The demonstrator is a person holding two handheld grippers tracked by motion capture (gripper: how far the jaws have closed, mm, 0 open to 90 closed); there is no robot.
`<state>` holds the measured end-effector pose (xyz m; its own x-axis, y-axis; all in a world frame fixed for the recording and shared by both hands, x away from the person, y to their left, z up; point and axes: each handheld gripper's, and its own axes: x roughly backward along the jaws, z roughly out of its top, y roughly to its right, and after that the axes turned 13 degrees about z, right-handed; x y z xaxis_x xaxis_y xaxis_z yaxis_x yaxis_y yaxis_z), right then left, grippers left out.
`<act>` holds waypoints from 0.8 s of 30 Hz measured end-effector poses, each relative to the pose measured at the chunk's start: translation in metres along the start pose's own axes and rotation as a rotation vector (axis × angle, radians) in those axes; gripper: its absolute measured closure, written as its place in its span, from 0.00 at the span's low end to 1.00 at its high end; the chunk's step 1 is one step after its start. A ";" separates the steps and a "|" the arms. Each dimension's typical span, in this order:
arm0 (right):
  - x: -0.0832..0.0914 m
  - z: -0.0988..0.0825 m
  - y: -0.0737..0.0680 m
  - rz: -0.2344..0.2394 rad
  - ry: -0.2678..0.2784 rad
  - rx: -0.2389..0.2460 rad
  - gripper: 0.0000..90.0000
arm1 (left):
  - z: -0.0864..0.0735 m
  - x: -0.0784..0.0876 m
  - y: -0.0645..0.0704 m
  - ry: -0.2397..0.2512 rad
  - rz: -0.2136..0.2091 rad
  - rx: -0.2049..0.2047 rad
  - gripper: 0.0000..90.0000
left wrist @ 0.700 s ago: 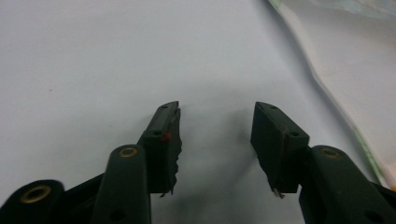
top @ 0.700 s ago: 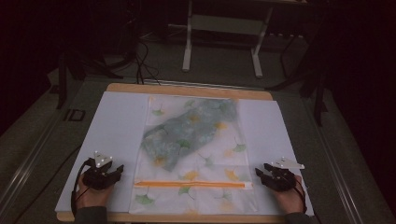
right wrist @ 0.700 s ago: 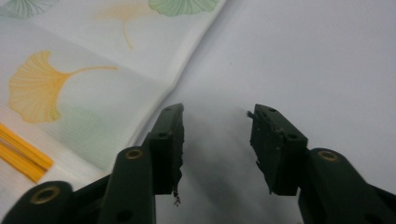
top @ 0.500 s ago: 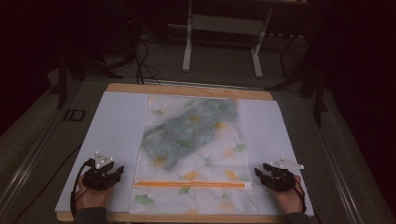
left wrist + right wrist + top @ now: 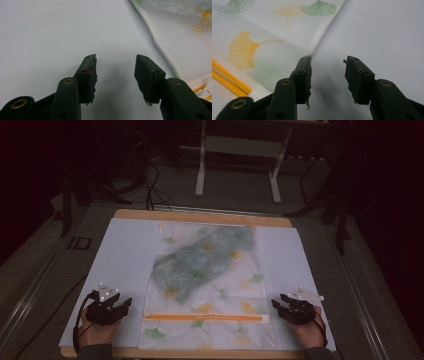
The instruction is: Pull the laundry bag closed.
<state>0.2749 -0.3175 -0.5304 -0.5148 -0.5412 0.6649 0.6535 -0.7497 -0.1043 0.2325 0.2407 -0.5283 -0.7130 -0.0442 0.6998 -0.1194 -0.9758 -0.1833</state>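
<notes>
Two hand-held grippers rest on the white sheet covering the table, the left hand-held gripper [image 5: 122, 304] and the right hand-held gripper [image 5: 278, 306], both released with nothing between the jaws. A zippered mesh bag [image 5: 207, 285] printed with ginkgo leaves lies between them, its edges just beside each set of jaws. Each near side edge is best approached low and pinched by the fabric alone, clear of the orange zipper [image 5: 202, 317]
</notes>
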 end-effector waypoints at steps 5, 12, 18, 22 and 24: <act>0.001 0.003 -0.004 0.013 0.003 0.014 0.64 | 0.000 0.001 0.000 0.002 0.000 0.003 0.57; -0.001 0.007 -0.011 0.035 -0.004 0.028 0.65 | 0.000 0.003 0.001 -0.002 -0.004 -0.008 0.57; -0.006 0.010 -0.017 0.070 -0.004 0.039 0.62 | 0.000 0.004 0.001 -0.005 -0.007 -0.005 0.58; -0.010 0.014 -0.024 0.079 0.002 0.043 0.60 | -0.001 0.006 0.001 -0.006 -0.008 -0.006 0.58; -0.011 0.017 -0.028 0.093 0.004 0.049 0.60 | -0.002 0.007 -0.001 -0.004 -0.007 0.000 0.58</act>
<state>0.2717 -0.2842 -0.5227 -0.4530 -0.6092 0.6509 0.7250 -0.6766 -0.1288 0.2262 0.2420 -0.5242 -0.7090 -0.0380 0.7042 -0.1245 -0.9761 -0.1780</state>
